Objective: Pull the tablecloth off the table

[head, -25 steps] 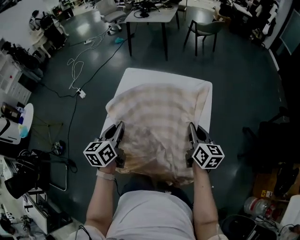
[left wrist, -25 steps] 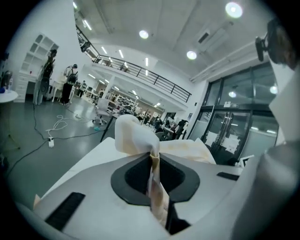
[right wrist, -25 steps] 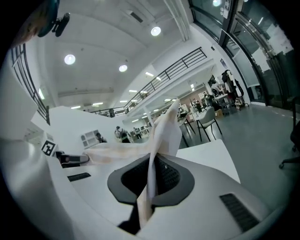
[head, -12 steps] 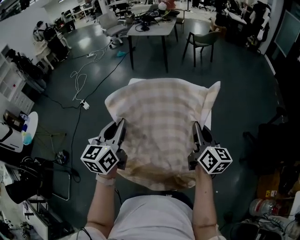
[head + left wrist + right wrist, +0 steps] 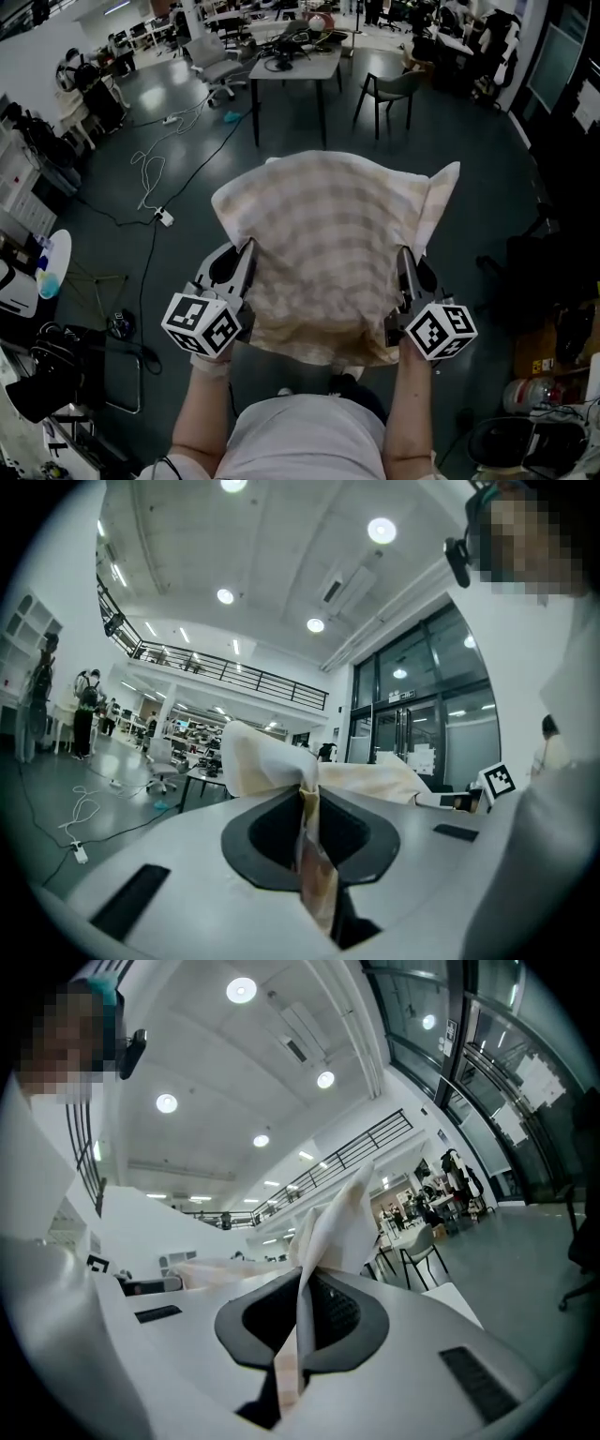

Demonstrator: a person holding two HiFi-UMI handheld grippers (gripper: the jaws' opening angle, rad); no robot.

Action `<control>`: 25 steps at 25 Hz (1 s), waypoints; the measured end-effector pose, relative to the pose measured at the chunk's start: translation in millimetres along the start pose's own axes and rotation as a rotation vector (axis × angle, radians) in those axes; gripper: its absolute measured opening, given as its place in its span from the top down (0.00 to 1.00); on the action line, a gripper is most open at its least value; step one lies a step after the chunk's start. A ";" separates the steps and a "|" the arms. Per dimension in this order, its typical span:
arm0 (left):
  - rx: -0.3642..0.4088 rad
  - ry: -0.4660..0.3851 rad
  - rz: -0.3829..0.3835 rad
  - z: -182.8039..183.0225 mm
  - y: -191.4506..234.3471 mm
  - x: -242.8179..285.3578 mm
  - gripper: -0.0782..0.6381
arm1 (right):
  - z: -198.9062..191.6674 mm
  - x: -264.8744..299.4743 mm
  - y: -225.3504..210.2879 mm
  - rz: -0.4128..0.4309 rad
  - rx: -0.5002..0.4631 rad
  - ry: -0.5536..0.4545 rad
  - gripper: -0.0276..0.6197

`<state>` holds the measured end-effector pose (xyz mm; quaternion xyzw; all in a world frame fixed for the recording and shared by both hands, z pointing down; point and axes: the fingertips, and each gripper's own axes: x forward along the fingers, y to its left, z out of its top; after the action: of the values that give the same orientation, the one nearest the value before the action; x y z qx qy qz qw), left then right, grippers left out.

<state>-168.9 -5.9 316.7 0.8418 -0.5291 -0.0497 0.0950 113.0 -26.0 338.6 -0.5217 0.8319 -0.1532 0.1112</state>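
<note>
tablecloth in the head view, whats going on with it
A person holds a gripper in each hand and is handling a checked tablecloth. The left gripper is shut on the cloth's near left edge and the right gripper is shut on its near right edge. The cloth is raised and spread between them, with its far right corner sticking up. It covers whatever is below it in the head view, so I can't tell whether any part touches the table.

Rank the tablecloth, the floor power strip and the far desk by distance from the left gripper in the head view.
1. tablecloth, clamped in the left gripper.
2. power strip, on the floor, left.
3. desk, far ahead.
</note>
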 end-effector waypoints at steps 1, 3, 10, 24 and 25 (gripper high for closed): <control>0.002 -0.004 -0.007 -0.3 0.3 -10.7 0.85 | -1.3 -9.6 7.3 -0.008 0.007 -0.012 0.91; 0.006 -0.001 -0.022 -3.0 3.5 -30.0 0.85 | -5.1 -27.7 21.9 -0.030 0.022 -0.035 0.91; 0.012 0.035 -0.115 -15.3 -2.4 -80.3 0.85 | -13.7 -87.1 78.5 -0.088 -0.003 -0.093 0.91; -0.013 -0.054 -0.314 17.5 -113.0 -104.7 0.85 | 52.5 -213.9 82.4 -0.183 -0.066 -0.211 0.91; -0.009 -0.057 -0.327 17.8 -124.3 -103.5 0.85 | 57.6 -224.2 79.1 -0.196 -0.076 -0.216 0.91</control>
<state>-107.6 137.8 271.1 0.9145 -0.3871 -0.0907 0.0745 163.5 200.6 261.5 -0.6178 0.7652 -0.0745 0.1648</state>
